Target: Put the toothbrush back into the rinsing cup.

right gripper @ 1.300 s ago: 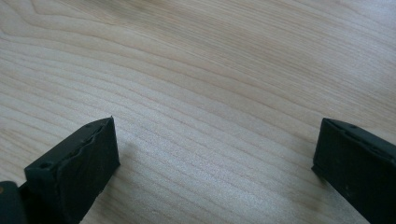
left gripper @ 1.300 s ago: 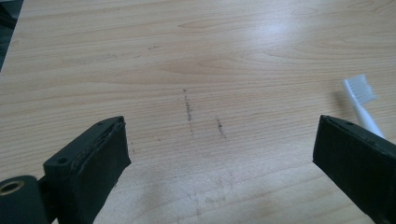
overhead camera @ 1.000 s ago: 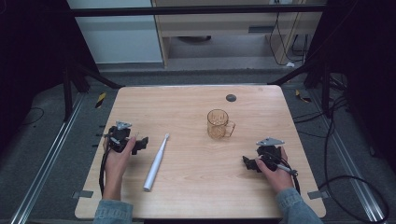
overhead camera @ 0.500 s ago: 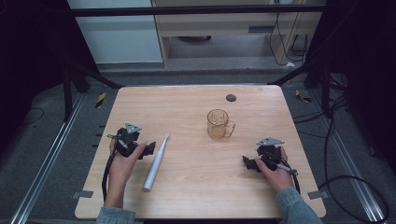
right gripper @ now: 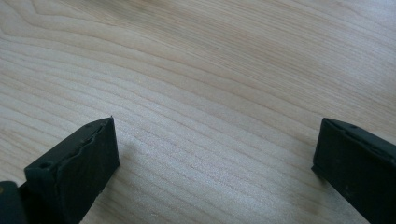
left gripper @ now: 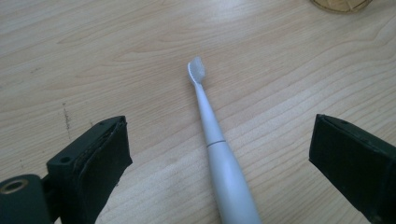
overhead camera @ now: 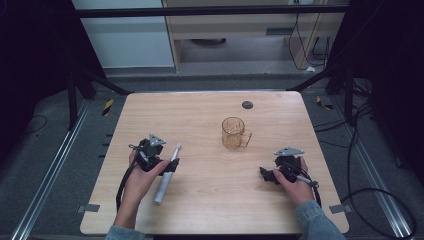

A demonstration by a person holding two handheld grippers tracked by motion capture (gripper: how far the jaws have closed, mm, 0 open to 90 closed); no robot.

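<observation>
A white electric toothbrush [overhead camera: 165,176] lies on the wooden table [overhead camera: 200,210], left of centre, its brush head pointing away from the person. My left gripper [overhead camera: 169,164] hovers over its handle, open. In the left gripper view the toothbrush [left gripper: 219,154] runs up between the two wide-apart jaws, touching neither, and my left gripper [left gripper: 224,163] straddles it. A clear amber glass mug [overhead camera: 234,133] stands upright near the table's middle, and its rim [left gripper: 342,4] peeks in at the top. My right gripper [overhead camera: 265,175] rests low at the right, and in its own view the right gripper [right gripper: 215,158] is open over bare wood.
A small dark round disc [overhead camera: 247,105] sits near the table's far edge. Black cables [overhead camera: 122,182] trail from both grippers toward the person. Metal rails [overhead camera: 45,175] and floor cables flank the table.
My left gripper has moved right, from beside the toothbrush to directly over its handle. The right gripper, mug and toothbrush have stayed put.
</observation>
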